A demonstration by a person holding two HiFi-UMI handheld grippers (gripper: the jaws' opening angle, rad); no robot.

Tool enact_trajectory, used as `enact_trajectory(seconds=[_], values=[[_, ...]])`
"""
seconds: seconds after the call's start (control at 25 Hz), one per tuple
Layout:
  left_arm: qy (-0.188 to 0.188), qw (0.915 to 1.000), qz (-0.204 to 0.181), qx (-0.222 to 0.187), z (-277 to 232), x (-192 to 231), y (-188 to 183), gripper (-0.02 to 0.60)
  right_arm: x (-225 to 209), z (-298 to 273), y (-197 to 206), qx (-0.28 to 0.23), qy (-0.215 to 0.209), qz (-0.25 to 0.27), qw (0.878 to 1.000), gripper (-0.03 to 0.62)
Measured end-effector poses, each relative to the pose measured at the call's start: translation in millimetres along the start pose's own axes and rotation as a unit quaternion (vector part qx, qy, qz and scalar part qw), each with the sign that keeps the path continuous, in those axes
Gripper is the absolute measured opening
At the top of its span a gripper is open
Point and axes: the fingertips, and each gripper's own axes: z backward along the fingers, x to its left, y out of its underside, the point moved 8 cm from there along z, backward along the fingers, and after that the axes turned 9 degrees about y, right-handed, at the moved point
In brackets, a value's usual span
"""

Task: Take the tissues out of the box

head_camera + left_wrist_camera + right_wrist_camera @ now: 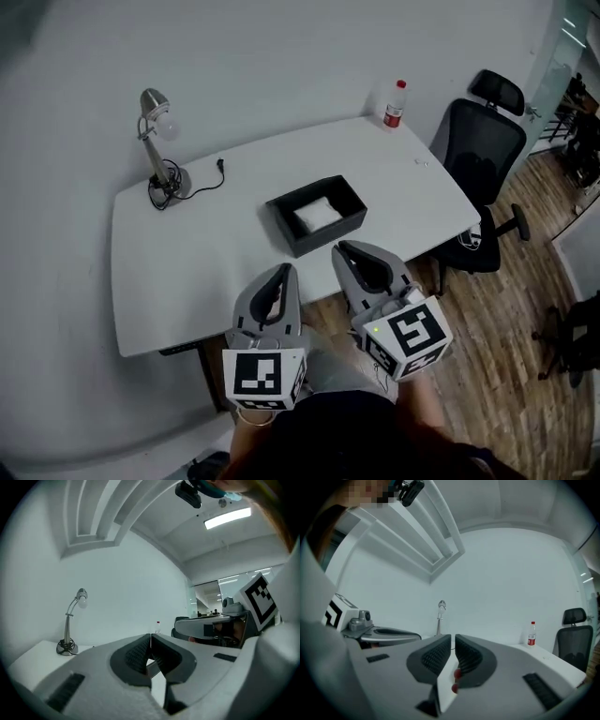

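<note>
**Both grippers empty at the near table edge, tissues in the box**

A wood floor (506, 319) runs under the near edge of a white table (187, 272) and on to the right. Near the middle of the tabletop sits an open black box (323, 239), turned at an angle to the edges, with white tissues (316, 215) lying inside it. Further back, towards the left end, stands a lamp (155, 150) with its cable coiled round the base and its plug (219, 166) lying loose on the top. A bottle (396, 104) with a red cap and label stands at the far right corner. A black chair (478, 159) is just beside the right end of the table. A plain white wall (281, 56) closes the room behind the table.

The left gripper (284, 269) and right gripper (339, 247) are held side by side over the near edge, both pointing level towards the box and short of it. The left jaws are closed tip to tip on nothing. The right jaws stand a narrow slit apart, with nothing between them. The right gripper is the closer to the box, its tips just beside the near wall in the head view.
</note>
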Motion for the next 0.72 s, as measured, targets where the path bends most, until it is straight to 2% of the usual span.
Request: enact_trajectory(seconds=[0.4, 0.72], values=[[0.008, 0.9999, 0.006, 0.012, -28, 31, 8, 0.025, -8, -39, 5, 0.017, -0.001, 0.002, 1.000, 0.054], [0.021, 0.9996, 0.004, 0.017, -52, 58, 9, 0.025, -20, -69, 13, 0.036, 0.013, 0.008, 0.999, 0.080]])
